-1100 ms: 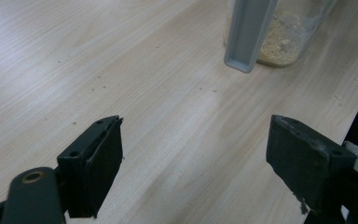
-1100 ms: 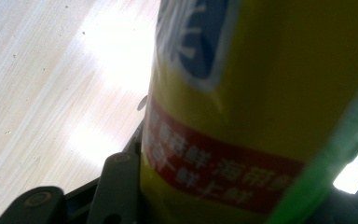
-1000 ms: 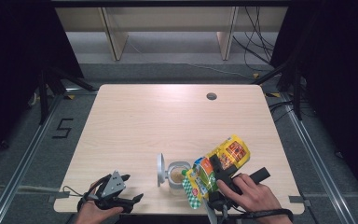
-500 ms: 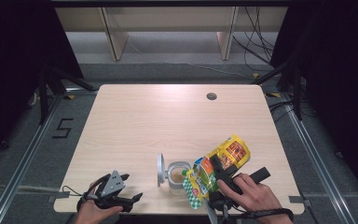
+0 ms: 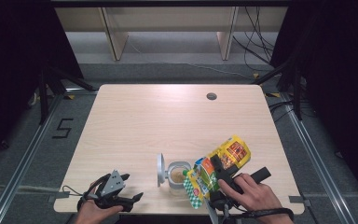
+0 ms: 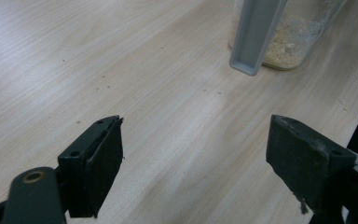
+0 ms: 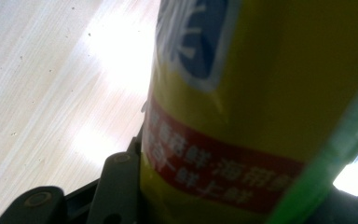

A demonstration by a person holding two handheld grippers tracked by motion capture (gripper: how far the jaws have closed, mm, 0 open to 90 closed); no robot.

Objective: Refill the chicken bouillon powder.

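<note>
The right gripper (image 5: 218,173) clamps the yellow snack bag (image 5: 219,163), tilted mouth-down just right of the open clear jar (image 5: 176,176), while the left gripper (image 5: 129,187) rests spread, left of the jar.

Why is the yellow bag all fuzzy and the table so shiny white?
In the right gripper view the yellow bag sits too near the lens to focus, and lamp glare whitens the table; in the left gripper view the jar looks sharper; the high view is evenly lit.
</note>
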